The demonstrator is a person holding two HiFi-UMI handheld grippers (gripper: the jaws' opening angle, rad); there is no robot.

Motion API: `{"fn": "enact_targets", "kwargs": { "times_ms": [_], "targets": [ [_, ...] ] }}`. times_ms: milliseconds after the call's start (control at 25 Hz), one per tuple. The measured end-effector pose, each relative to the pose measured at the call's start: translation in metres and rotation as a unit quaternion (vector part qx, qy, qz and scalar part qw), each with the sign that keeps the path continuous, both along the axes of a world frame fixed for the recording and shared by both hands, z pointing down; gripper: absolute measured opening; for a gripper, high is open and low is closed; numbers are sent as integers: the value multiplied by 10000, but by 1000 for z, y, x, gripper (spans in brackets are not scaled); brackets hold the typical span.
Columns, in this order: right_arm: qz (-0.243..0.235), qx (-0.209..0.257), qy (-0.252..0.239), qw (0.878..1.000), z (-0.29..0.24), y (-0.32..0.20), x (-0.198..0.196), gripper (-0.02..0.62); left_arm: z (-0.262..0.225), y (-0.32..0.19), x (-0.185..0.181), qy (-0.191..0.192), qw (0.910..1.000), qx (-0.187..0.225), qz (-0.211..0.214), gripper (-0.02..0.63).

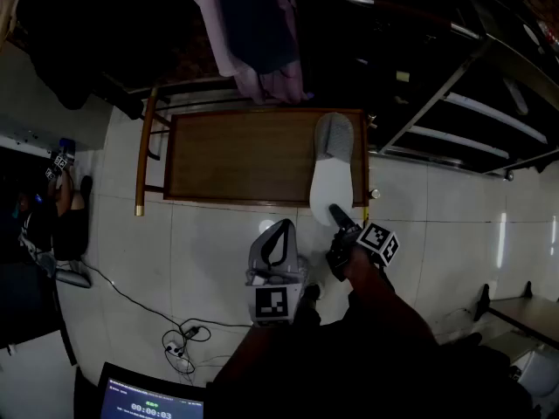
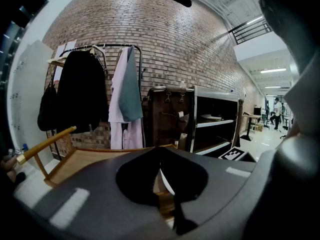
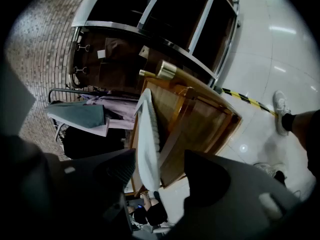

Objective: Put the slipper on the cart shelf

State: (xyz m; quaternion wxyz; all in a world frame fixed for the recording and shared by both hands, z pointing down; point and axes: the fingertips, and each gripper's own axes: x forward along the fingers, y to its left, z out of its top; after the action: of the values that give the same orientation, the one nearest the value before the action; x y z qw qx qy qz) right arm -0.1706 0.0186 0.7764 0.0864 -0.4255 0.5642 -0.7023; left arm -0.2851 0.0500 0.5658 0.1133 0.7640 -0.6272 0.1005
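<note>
Brown wood is the cart shelf in front of me, a low tray with a raised rim, standing on the pale tiled floor. The slipper lies on its right end – white, with a grey upper at the far side – and its heel sticks out over the near rim. My right gripper points down at that heel. Its jaws stand wide apart. In the right gripper view the heel of the slipper is between them, close beside one jaw and with a clear gap to the other, so they do not clamp it. My left gripper hangs just left of the right one, before the near rim of the cart and apart from the slipper. Its jaws are together at the tips and carry nothing. Behind the cart a clothes rail with a black coat and a pale garment stands against a brick wall – to the right of it is a dark shelf unit.
</note>
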Motion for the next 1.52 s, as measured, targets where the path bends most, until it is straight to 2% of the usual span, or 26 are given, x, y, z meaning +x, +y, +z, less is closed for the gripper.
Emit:
{"fn": "enact_targets", "kwargs": {
  "times_ms": [200,320,400,720,920,1000,1120,1280,1520],
  "targets": [
    [-77,82,251,9996,3,-7,3,190,1,-1,1,-32,10000,56,0,17],
    [-238,357,423,9982,-5,-12,3,99,1,-1,1,-44,9999,102,13,17],
    [-307,553,476,9969,-11,-15,3,66,1,-1,1,-60,9999,121,20,17],
    [-444,1042,609,9917,-39,-13,3,34,-3,0,1,-61,9999,147,28,17],
    [-778,1517,939,9809,-57,-11,6,32,-7,-5,6,-43,9997,242,79,17],
    [-879,1803,1169,9727,-74,-5,7,32,-14,1,7,-53,9994,304,139,17],
    [-1011,2344,1647,9527,-108,5,10,32,-27,14,12,-27,9989,412,207,17],
    [-894,2954,1969,9306,-151,-5,15,32,-39,7,27,9,9970,624,447,17],
    [-680,3975,2639,8762,-224,-20,22,32,-63,5,46,96,9935,885,706,17]
  ]
}}
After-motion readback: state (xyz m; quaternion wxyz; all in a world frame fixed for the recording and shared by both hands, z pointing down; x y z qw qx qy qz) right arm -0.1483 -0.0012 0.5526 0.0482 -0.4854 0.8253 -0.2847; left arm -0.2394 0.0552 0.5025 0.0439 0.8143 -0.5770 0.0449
